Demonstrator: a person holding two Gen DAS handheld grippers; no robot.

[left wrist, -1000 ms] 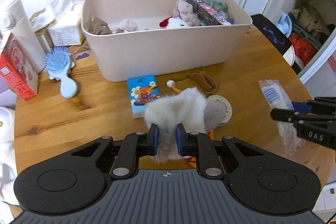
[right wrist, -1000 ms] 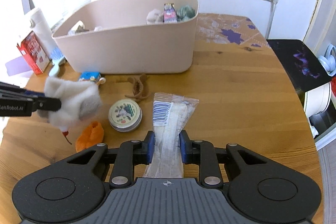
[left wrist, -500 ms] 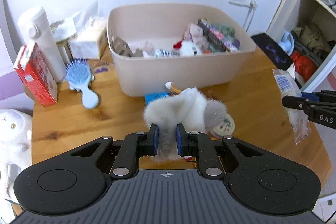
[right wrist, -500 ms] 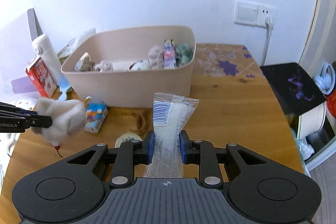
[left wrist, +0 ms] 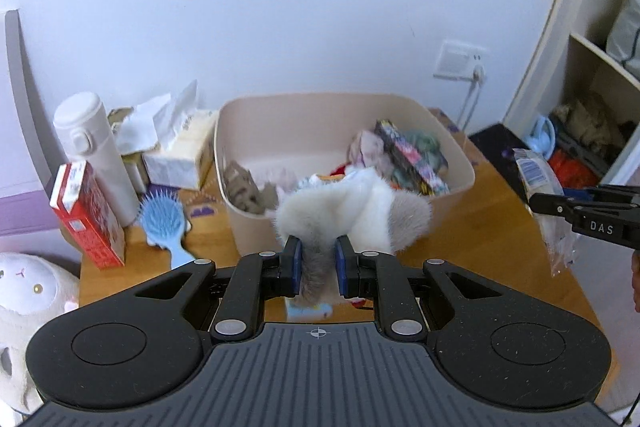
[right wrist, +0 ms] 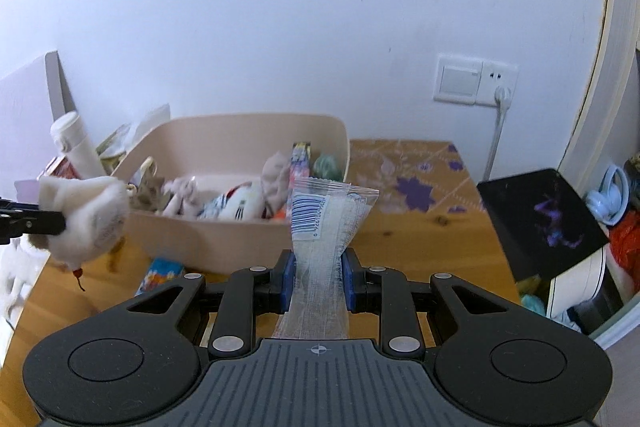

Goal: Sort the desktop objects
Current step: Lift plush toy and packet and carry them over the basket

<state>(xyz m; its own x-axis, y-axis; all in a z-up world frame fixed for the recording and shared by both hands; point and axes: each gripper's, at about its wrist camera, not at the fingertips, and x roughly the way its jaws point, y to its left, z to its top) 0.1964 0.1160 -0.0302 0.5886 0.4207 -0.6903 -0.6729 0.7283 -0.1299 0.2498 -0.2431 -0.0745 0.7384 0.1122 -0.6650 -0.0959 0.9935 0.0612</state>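
My left gripper [left wrist: 316,263] is shut on a white and grey furry toy [left wrist: 352,215] and holds it in the air in front of the beige bin [left wrist: 460,163]. The toy also shows at the left of the right wrist view [right wrist: 88,223]. My right gripper [right wrist: 316,275] is shut on a clear plastic packet with a barcode [right wrist: 324,227], held above the table to the right of the bin [right wrist: 236,247]. The packet shows in the left wrist view [left wrist: 540,187] too. The bin holds several soft toys and packets.
A blue hairbrush [left wrist: 166,227], a red carton [left wrist: 90,215], a white flask [left wrist: 96,155] and a tissue box [left wrist: 180,155] stand left of the bin. A small blue picture box [right wrist: 160,275] lies before the bin. A black pad [right wrist: 540,219] and shelves are on the right.
Both grippers have risen well above the table with their loads. The bin now looks smaller and lower in both views, and its inside shows.
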